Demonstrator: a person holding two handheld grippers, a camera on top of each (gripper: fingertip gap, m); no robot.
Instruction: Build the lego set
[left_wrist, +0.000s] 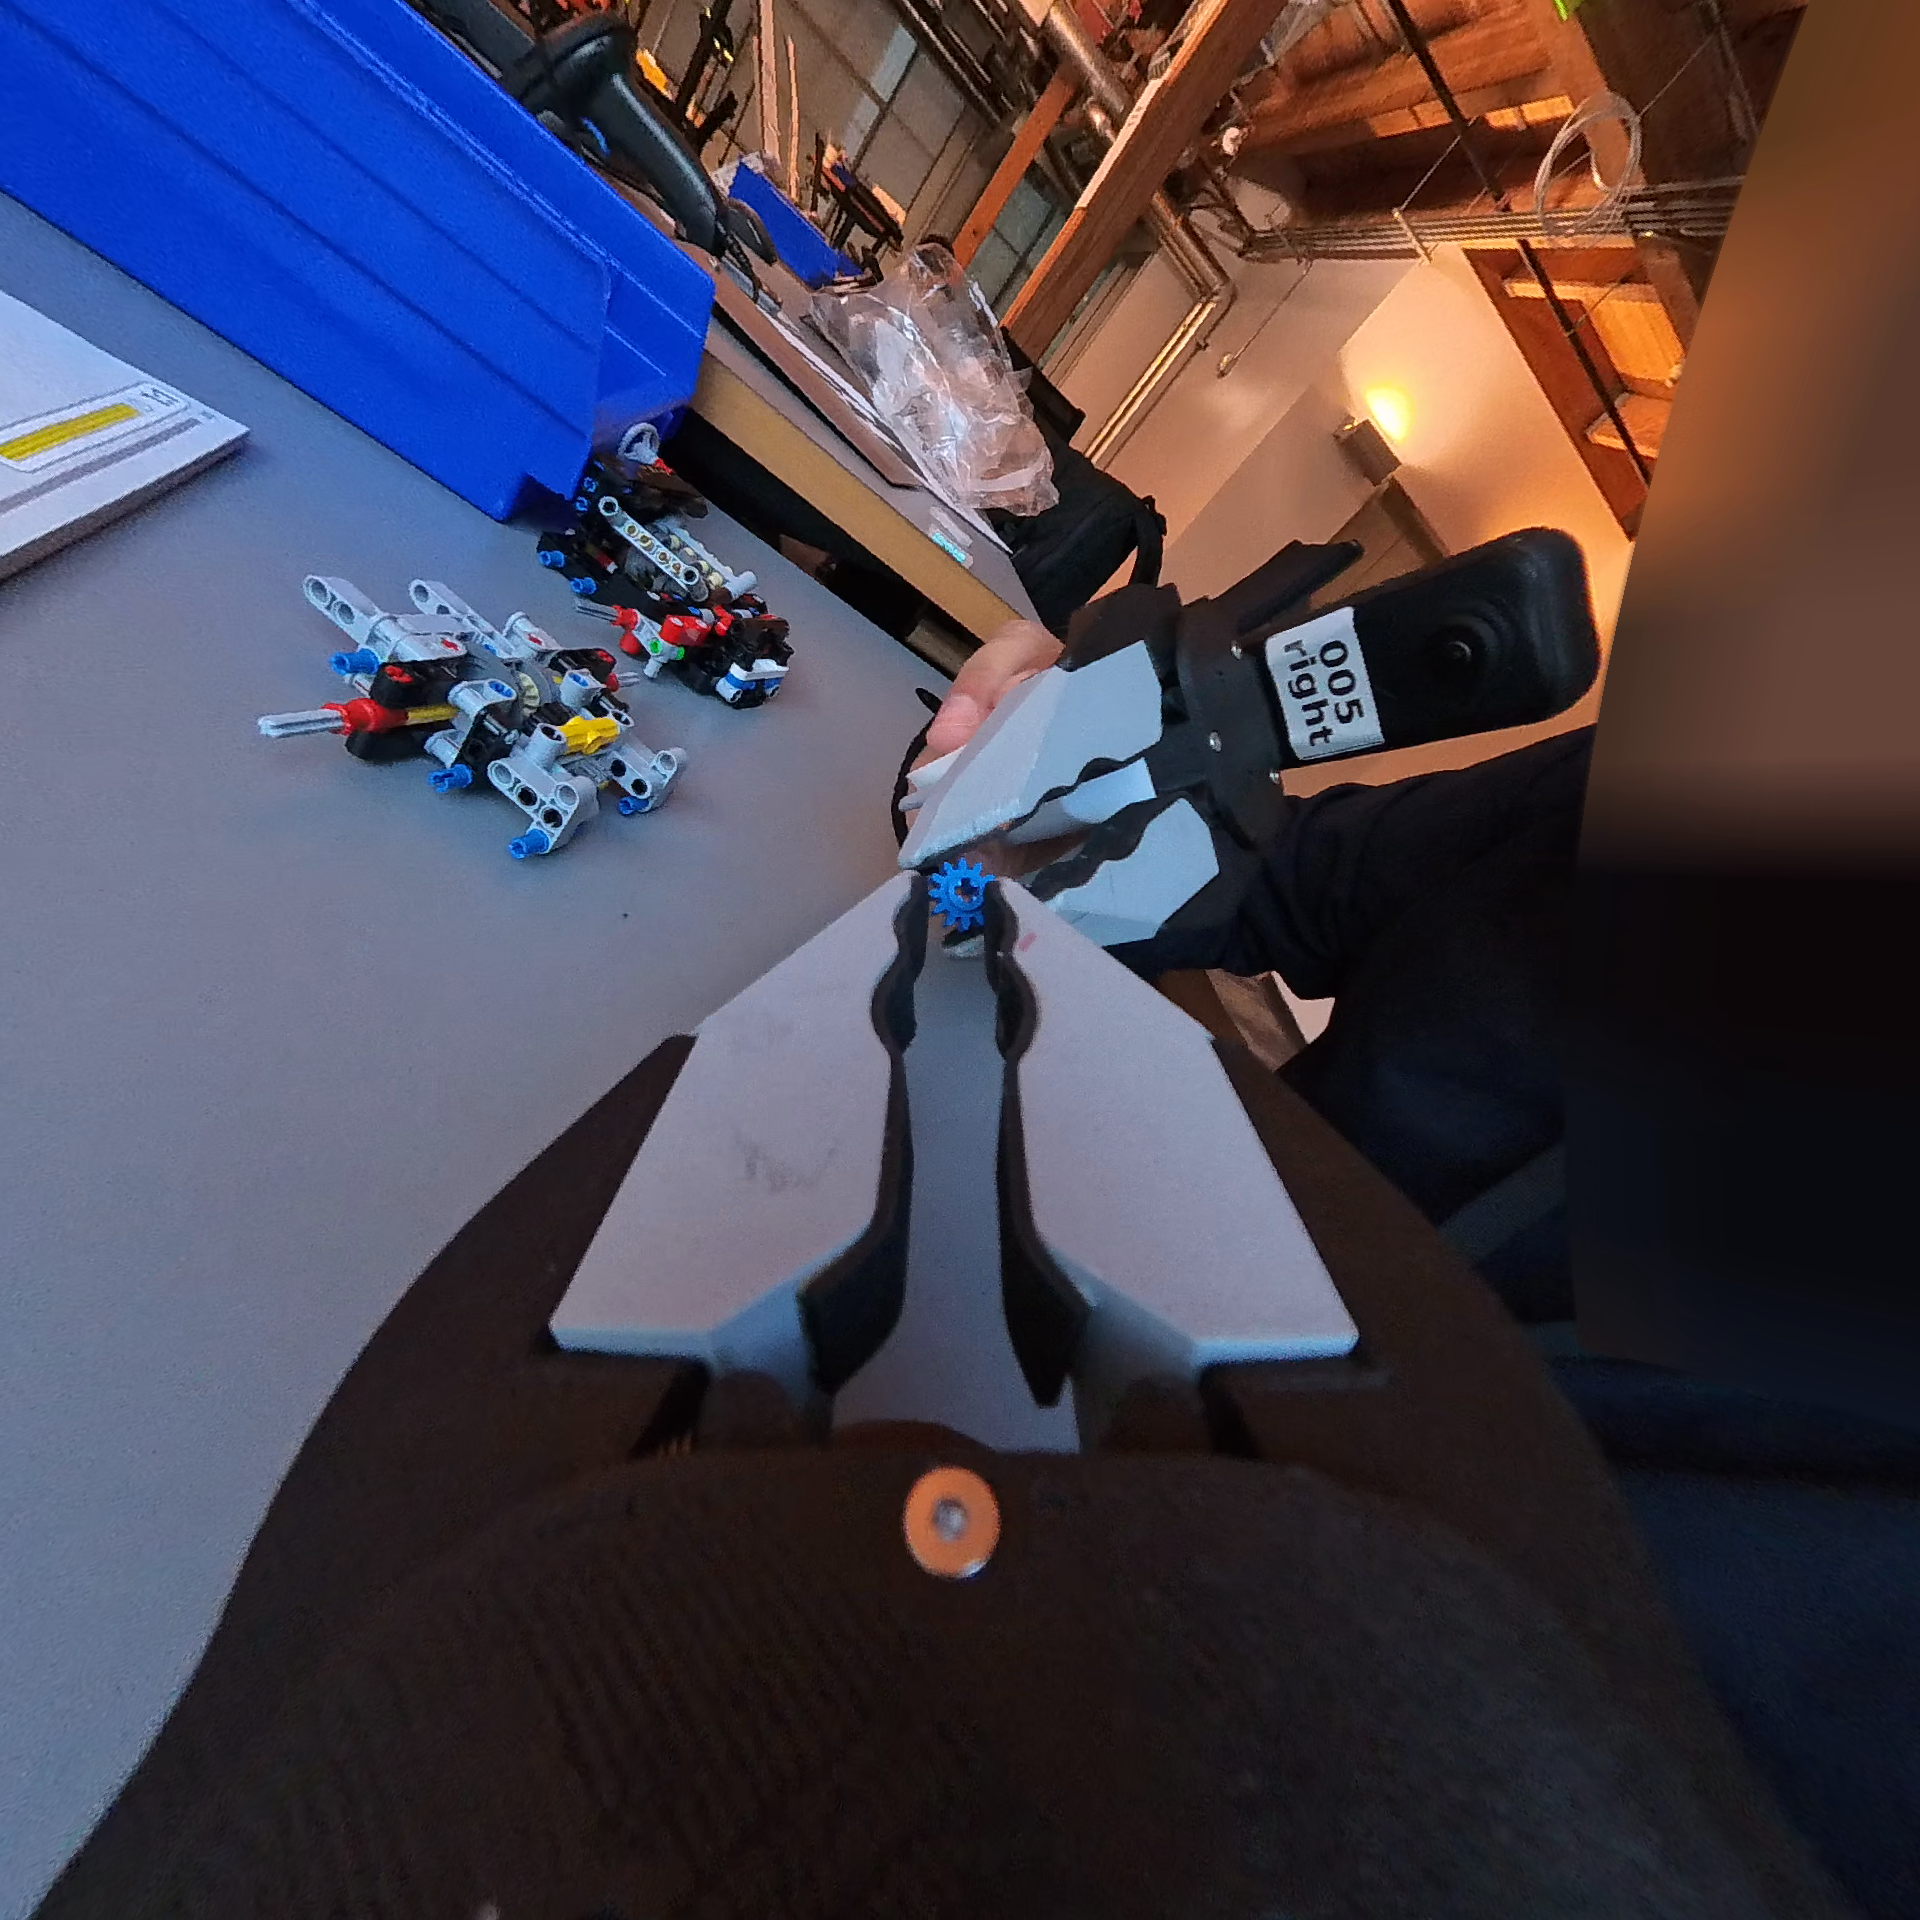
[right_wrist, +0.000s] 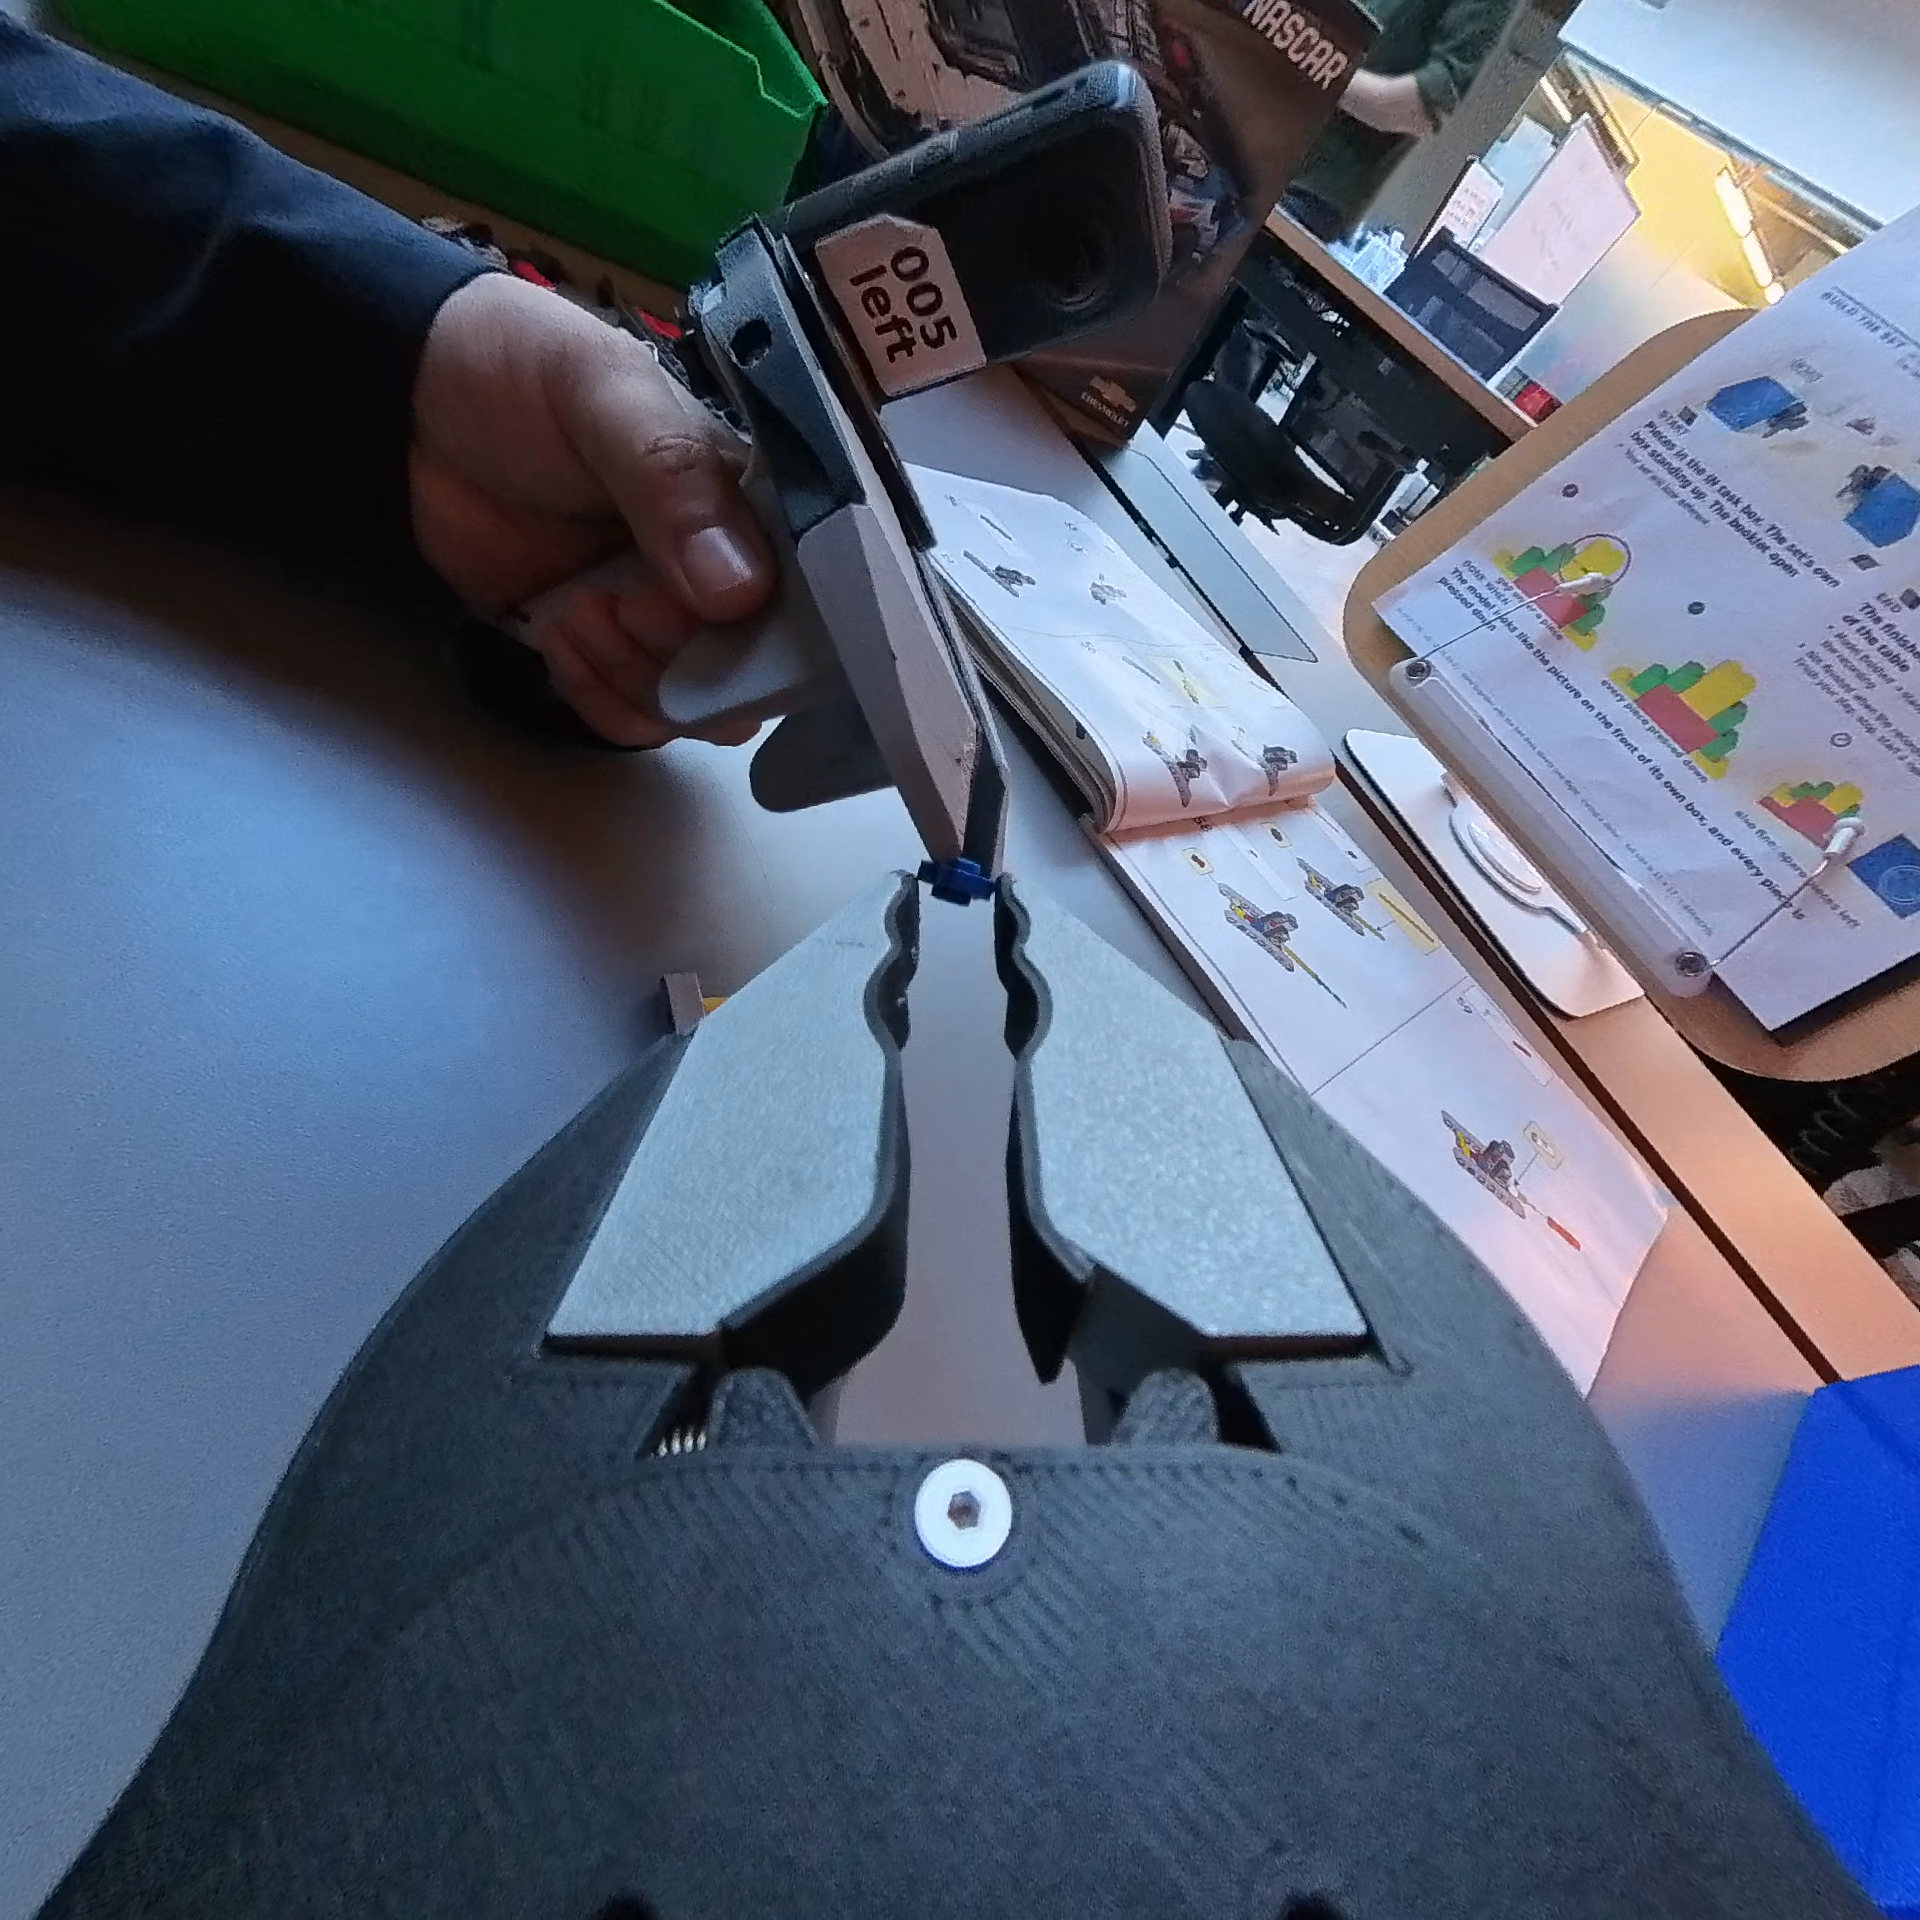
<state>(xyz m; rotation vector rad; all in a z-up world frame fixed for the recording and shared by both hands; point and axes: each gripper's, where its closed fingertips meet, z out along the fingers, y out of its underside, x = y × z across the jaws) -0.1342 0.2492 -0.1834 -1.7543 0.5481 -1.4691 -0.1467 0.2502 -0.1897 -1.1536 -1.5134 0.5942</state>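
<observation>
above the grey bench (left_wrist: 312, 1039), both tools meet on one small blue gear (left_wrist: 960, 896): left tool (left_wrist: 958, 914) pinching its toothed rim, right tool (right_wrist: 956, 888) pinching its flat faces. keeping both grips square should stop it twisting. left of the gear, a blue bin (left_wrist: 364, 208) stands beyond two brick assemblies (left_wrist: 488, 707); its contents are hidden.

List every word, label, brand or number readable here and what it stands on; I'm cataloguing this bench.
I won't copy out the writing itself; these things bear it:
White label on right gripper: legible.
White label on left gripper: legible.
Printed box: brand lettering, legible.
Instruction sheet on stand: headings legible, small print blurred.
Open booklet: numbers too small.
</observation>
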